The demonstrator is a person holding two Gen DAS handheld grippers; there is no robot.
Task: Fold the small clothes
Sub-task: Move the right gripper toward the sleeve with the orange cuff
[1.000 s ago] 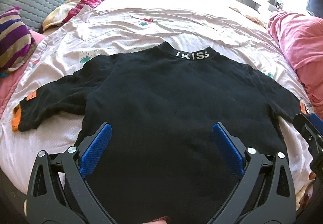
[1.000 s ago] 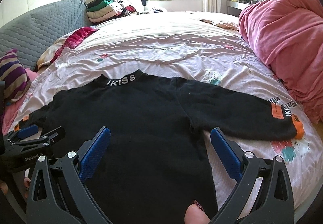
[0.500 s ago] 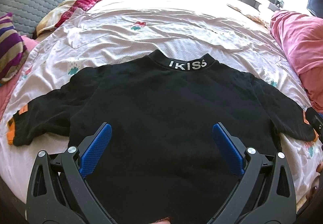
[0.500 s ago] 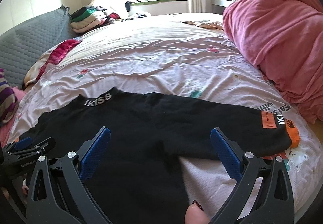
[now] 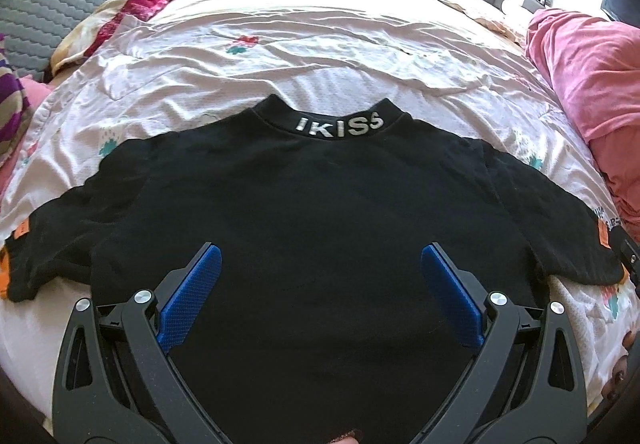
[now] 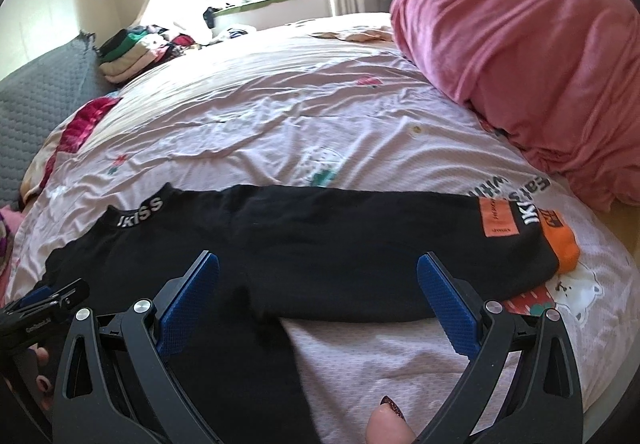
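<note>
Lying flat and back-up near the front edge of the bed, the black knit long-sleeved top (image 5: 320,212) fills the left wrist view, its collar with white lettering (image 5: 340,126) pointing toward the far edge and both sleeves spread out sideways. The left claw (image 5: 318,298) hovers over the lower body of the top with its blue-padded jaws spread wide, gripping nothing. The pink patterned bedsheet (image 5: 304,56) under it is wrinkled.

From the right wrist view, the right claw (image 6: 318,300) is likewise wide apart and empty, poised above the seam where the right sleeve meets the body. That sleeve runs toward the bed's right edge and ends in an orange cuff (image 6: 562,244) just beside a heaped rose-pink blanket (image 6: 532,44). The left claw's tip shows low at the left.

The cloth looks soft, light and limp, so it will likely sag and drag on the sheet rather than hold shape. The cuff, or the sleeve's outer end, seems the sensible pinch point for folding the sleeve inward across the body.
</note>
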